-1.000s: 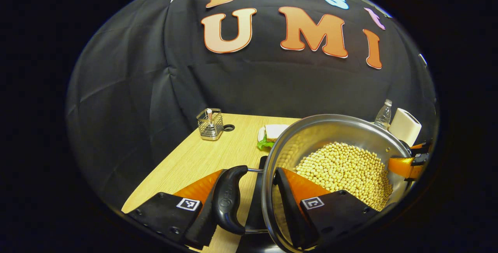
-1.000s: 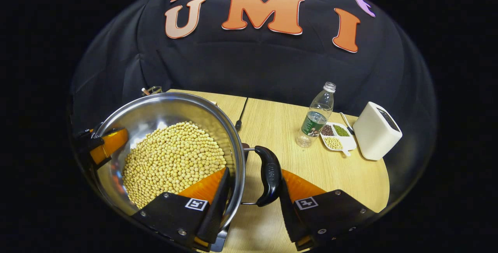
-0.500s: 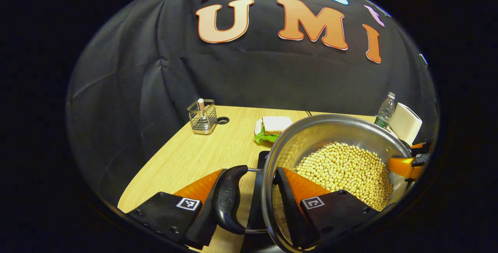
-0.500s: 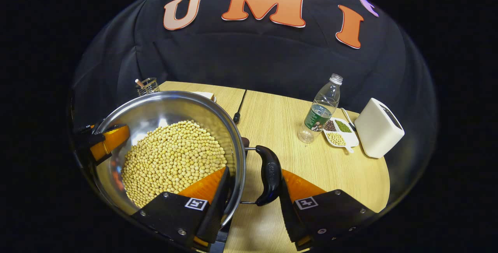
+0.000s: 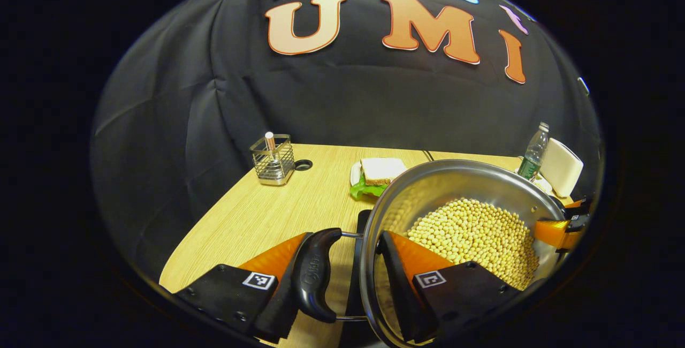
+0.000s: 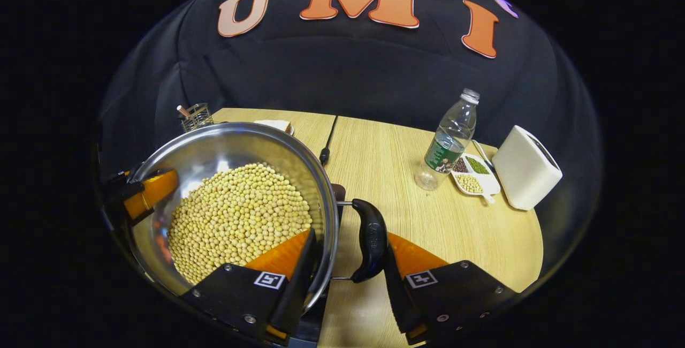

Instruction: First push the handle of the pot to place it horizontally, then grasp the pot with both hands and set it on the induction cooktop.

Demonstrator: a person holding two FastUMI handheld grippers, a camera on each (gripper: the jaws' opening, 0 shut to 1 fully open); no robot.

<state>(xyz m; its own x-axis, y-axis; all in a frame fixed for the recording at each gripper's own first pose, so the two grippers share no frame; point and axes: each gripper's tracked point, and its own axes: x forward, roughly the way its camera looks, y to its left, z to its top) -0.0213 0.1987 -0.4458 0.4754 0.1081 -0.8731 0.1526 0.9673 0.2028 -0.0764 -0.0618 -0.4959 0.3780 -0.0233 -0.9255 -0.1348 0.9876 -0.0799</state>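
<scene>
A steel pot (image 5: 428,187) full of soybeans (image 5: 471,235) hangs between my two grippers. My left gripper (image 5: 342,236) is shut on the pot: one finger is outside its black left handle (image 5: 314,275), the other against the inner wall. In the right gripper view, my right gripper (image 6: 349,234) clamps the pot (image 6: 225,144) the same way across the right handle (image 6: 372,241). Both handles lie level. Each view shows the other gripper's finger at the far rim. The black induction cooktop (image 5: 353,273) lies under the pot, mostly hidden, with one corner (image 6: 338,191) peeking out.
On the wooden table (image 6: 385,176) stand a wire caddy (image 5: 273,160) and a sandwich (image 5: 377,174) at the back left. A water bottle (image 6: 449,142), a divided dish of beans (image 6: 473,176) and a white box (image 6: 527,168) stand at the right. A black cable (image 6: 327,142) runs back from the cooktop.
Both grippers and the pot have moved together, seemingly downward: the table's things and the wall sit higher in both views. The grip on both handles is unchanged.
</scene>
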